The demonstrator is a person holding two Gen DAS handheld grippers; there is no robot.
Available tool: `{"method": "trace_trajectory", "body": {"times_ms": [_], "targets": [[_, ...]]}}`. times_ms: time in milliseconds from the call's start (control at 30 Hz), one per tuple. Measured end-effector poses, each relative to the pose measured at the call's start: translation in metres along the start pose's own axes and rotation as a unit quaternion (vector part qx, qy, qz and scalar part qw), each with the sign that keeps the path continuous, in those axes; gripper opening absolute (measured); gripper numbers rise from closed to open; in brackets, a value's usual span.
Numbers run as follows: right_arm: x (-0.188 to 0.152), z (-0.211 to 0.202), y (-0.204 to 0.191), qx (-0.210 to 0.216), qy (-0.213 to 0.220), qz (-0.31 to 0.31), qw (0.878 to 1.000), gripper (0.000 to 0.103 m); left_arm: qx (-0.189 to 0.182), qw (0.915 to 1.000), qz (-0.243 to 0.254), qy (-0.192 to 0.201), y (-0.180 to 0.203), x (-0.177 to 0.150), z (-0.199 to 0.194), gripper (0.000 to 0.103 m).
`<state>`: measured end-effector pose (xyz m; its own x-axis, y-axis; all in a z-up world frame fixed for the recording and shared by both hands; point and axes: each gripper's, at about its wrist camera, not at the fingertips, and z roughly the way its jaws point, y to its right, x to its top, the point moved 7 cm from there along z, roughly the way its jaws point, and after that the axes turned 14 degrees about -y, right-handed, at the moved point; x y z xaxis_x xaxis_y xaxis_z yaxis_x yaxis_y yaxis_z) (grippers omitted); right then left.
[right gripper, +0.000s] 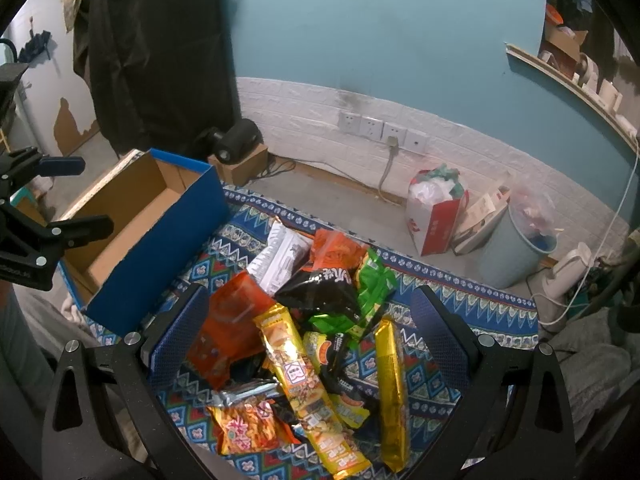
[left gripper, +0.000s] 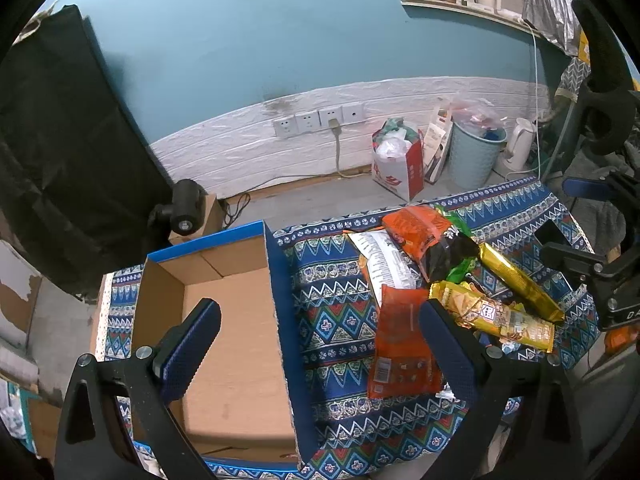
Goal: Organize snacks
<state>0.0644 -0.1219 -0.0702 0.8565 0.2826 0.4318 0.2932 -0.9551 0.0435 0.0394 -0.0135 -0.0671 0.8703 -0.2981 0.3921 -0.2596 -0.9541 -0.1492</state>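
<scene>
The left gripper [left gripper: 320, 344] is spread wide and holds nothing; its left finger [left gripper: 192, 344] hangs over the bare cardboard floor of the box [left gripper: 236, 320], its right finger [left gripper: 452, 348] over the near edge of the snack pile, and the box's blue wall [left gripper: 286, 320] runs up between the two. Just inside the right finger lies an orange pack [left gripper: 404, 344] flat on the patterned cloth [left gripper: 336, 320]; whether the finger touches it cannot be told. Beyond that fingertip a long printed gold bar [left gripper: 496, 316] lies crosswise, with a plain gold bar [left gripper: 520, 280] past it, and farther ahead a white pack [left gripper: 384, 264], a second orange pack [left gripper: 420, 236] and a black-and-green bag [left gripper: 456, 260] overlap. The right gripper [right gripper: 308, 340] is likewise wide apart and empty, poised above the pile so that most snacks sit between its fingers: the printed gold bar [right gripper: 304, 384] runs down the middle, the plain gold bar [right gripper: 392, 392] is nearer the right finger [right gripper: 440, 340], the orange pack [right gripper: 232, 332] is beside the left finger [right gripper: 176, 336], and a small red-and-yellow pack [right gripper: 248, 424] lies near the bottom. The box [right gripper: 132, 208] stands ahead and to the left of this gripper, open and holding no snacks in the part that shows. Far ahead of both, by the wall, stand a red-and-white bag [right gripper: 436, 220] and a pale blue bin [right gripper: 512, 256].
</scene>
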Motion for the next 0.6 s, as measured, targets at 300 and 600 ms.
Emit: {"method": "trace_trajectory", "body": {"times_ms": [300, 600], "targets": [[-0.0001, 0.0003, -0.0004, -0.001, 0.0, 0.0, 1.0, 0.099, 0.001, 1.0, 0.0, -0.003, -0.0002, -0.0001, 0.0005, 0.1], [-0.0003, 0.0003, 0.0001, -0.001, -0.002, 0.0, 1.0, 0.099, 0.002, 1.0, 0.0, -0.004, 0.0002, -0.0005, 0.0007, 0.1]]}}
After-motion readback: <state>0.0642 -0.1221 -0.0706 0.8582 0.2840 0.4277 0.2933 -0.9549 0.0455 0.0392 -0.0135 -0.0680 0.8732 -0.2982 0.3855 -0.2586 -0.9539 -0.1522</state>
